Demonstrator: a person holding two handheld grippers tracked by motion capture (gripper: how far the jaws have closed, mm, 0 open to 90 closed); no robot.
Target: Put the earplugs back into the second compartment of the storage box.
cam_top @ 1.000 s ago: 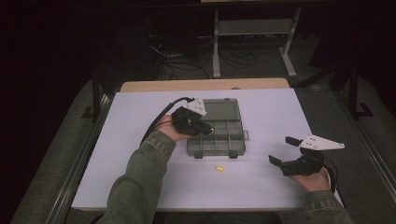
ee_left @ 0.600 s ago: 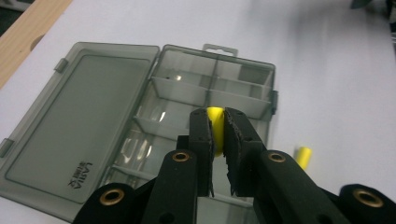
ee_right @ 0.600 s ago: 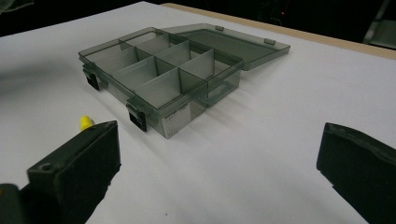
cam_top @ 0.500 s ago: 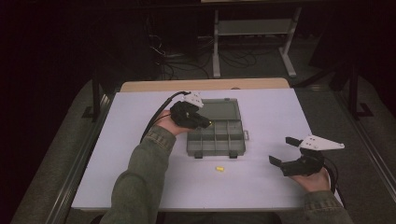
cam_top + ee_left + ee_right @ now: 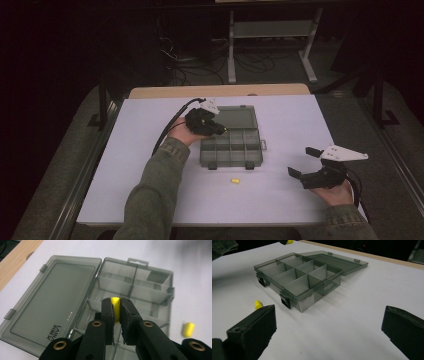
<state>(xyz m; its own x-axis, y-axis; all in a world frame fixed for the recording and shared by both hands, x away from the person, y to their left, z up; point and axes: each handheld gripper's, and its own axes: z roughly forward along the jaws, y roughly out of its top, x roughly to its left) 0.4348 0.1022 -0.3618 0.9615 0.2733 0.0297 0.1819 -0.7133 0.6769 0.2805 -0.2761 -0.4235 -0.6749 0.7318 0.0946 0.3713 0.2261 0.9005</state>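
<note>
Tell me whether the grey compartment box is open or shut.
Open. The box has its lid folded back flat on the table, leaving the compartments uncovered.

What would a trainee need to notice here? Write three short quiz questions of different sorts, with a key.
1. True or false: the left gripper is shut on a yellow earplug above the compartment box.
2. Multiple choice: where does the second yellow earplug lie? A) in a compartment B) on the white table in front of the box C) on the open lid
3. Fill in: the right gripper has its jaws ____ with nothing between them.

Key: 1 true; 2 B; 3 open
</note>
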